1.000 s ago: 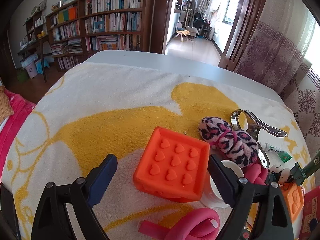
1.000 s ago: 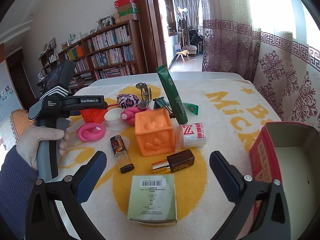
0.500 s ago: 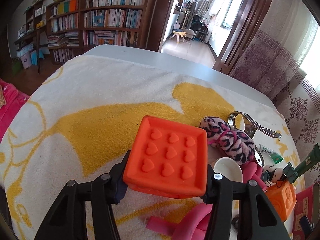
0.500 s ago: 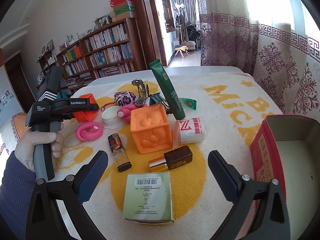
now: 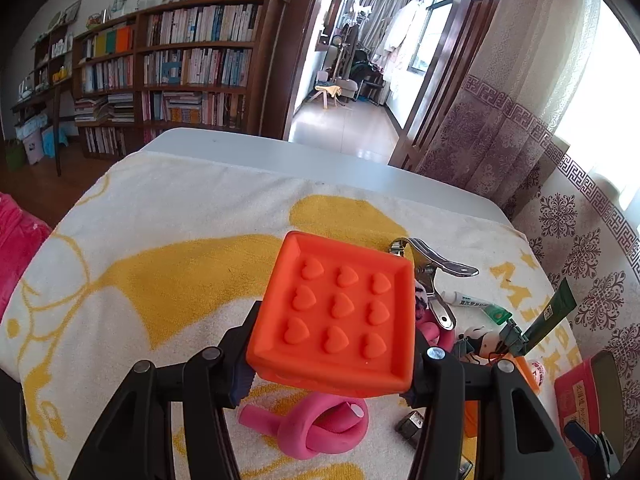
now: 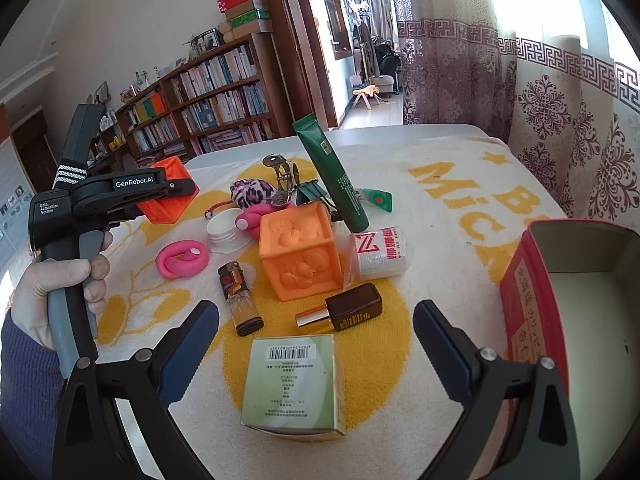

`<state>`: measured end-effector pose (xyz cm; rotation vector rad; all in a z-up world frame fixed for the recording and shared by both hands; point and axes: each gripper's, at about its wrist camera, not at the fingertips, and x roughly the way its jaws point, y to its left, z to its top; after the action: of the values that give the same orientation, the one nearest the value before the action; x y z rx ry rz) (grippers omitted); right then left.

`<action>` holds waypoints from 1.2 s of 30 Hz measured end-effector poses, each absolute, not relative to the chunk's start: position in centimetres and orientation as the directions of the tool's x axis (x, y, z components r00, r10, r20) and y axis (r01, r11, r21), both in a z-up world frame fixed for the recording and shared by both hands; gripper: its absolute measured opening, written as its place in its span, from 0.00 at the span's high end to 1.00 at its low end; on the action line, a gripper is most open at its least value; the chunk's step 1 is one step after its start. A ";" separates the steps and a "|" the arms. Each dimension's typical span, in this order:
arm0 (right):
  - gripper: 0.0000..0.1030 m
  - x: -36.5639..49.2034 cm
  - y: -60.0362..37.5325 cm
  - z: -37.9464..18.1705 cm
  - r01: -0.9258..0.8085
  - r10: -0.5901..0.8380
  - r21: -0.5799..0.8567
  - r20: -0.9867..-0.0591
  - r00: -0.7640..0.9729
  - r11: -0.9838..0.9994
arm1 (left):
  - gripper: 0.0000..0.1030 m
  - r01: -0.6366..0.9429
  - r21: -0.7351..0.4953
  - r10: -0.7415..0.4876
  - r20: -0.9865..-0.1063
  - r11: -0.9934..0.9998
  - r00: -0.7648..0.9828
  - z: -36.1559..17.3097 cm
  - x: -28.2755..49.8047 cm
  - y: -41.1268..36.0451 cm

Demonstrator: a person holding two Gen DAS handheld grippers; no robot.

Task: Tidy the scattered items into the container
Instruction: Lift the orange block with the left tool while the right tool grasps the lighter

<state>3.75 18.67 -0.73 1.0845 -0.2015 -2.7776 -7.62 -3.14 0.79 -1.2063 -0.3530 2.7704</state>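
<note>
Left gripper [image 5: 332, 364] is closed on the orange heart-studded block [image 5: 336, 312], held clear of the towel [image 5: 168, 216] near its left edge. Judged light, rubbery, slightly yielding; side-face grip suits. Right gripper [image 6: 316, 344] stands wide open, empty, beside the red tin [image 6: 516, 292].

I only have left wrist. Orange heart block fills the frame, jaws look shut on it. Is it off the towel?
Observer: Yes. In the right wrist view the left gripper holds the orange heart block in the air, above the towel.
Operator: Is the red tin open? I only see a sliver.
Observer: Open, with its pale inside showing and no item visible in it.
Operator: Right gripper busy?
Observer: No. The right gripper is open above a green carton, holding nothing.
</note>
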 end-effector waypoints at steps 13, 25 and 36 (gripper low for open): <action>0.36 4.6 14.0 0.7 0.209 -0.234 0.118 -0.653 -0.720 -0.971 | 0.45 0.036 -0.277 0.181 -0.715 -0.960 -0.675 0.4 -7.5 -4.3; 0.62 -2.8 8.4 -3.0 0.233 -0.127 0.000 -0.838 -0.531 -0.972 | 0.45 0.052 -0.308 0.196 -0.716 -0.950 -0.670 0.4 -7.6 -5.4; 0.73 -3.3 8.9 -4.2 0.214 -0.118 0.004 -0.845 -0.522 -0.977 | 0.45 0.046 -0.304 0.199 -0.725 -0.952 -0.659 0.1 -7.8 -4.8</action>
<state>-3.30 8.88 -4.23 1.4212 0.1483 -2.5811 -7.84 -4.78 0.14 -1.2564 -0.4577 2.7483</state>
